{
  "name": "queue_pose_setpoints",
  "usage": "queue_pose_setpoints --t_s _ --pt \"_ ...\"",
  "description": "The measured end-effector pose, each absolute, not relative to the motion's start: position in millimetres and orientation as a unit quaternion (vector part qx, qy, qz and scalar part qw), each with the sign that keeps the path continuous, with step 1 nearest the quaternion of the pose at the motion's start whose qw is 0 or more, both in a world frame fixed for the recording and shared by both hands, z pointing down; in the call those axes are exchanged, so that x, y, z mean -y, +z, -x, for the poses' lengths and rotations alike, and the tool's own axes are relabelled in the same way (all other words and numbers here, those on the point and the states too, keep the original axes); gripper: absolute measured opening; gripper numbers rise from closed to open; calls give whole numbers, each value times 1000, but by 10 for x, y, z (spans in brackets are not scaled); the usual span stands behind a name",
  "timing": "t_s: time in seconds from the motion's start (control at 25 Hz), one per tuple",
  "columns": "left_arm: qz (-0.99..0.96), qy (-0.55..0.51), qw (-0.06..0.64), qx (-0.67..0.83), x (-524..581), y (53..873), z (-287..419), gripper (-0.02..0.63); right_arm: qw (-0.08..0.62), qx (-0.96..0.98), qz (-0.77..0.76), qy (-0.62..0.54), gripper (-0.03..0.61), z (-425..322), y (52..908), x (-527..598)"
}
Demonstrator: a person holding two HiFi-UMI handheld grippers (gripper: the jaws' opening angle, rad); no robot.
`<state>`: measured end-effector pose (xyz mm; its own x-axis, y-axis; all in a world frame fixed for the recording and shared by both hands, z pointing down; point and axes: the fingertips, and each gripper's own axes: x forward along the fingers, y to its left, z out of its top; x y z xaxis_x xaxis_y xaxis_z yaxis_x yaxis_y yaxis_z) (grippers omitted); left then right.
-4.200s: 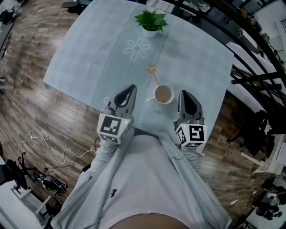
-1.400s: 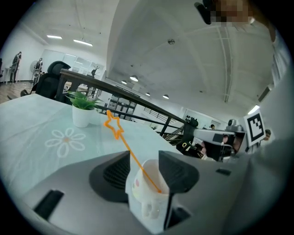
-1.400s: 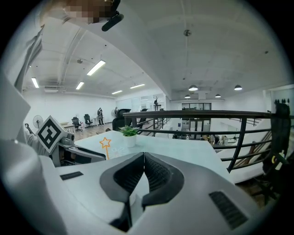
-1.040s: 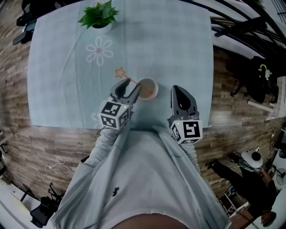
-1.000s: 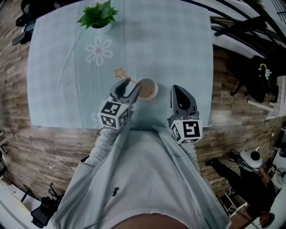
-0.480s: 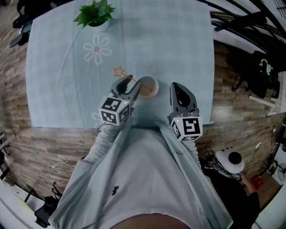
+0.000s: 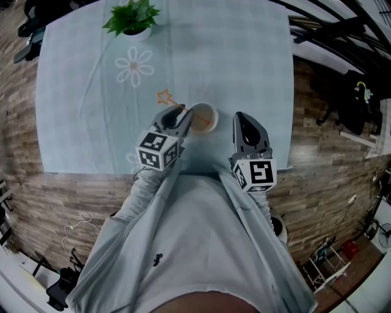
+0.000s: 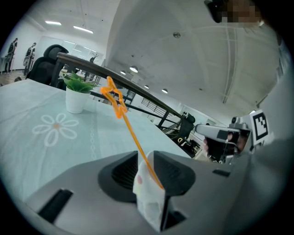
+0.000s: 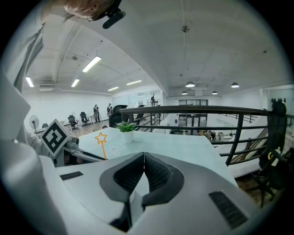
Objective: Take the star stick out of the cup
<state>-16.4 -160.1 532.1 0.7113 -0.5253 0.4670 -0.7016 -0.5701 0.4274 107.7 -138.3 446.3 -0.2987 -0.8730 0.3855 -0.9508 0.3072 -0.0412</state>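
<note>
you are closing your left tongs (image 7: pixel 178 114) around the star stick (image 8: pixel 125 115), which is leaning out of the white cup (image 7: pixel 205 118) on the bench (image 7: pixel 244 61); your right tongs (image 7: pixel 240 116) are hanging pressed together, empty, beside the cup.

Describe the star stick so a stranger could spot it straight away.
On the pale blue table, find the white cup near the front edge. The star stick leans out of it: a thin orange rod tipped with a star outline, unlike the green potted plant farther back.
</note>
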Motion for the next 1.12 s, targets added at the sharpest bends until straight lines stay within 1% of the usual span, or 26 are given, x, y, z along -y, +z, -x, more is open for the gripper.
queue_pose_setpoints --t_s 0.4,0.8,1.12 --pt "-870 144 314 352 1582 5318 191 54 145 789 -582 132 15 -1105 4432 1336" --pt "-872 117 325 345 1562 5218 143 34 142 790 -583 125 15 -1084 4374 1324" --pt "-879 110 313 343 1546 5115 109 29 136 791 -585 117 15 -1103 4303 1321"
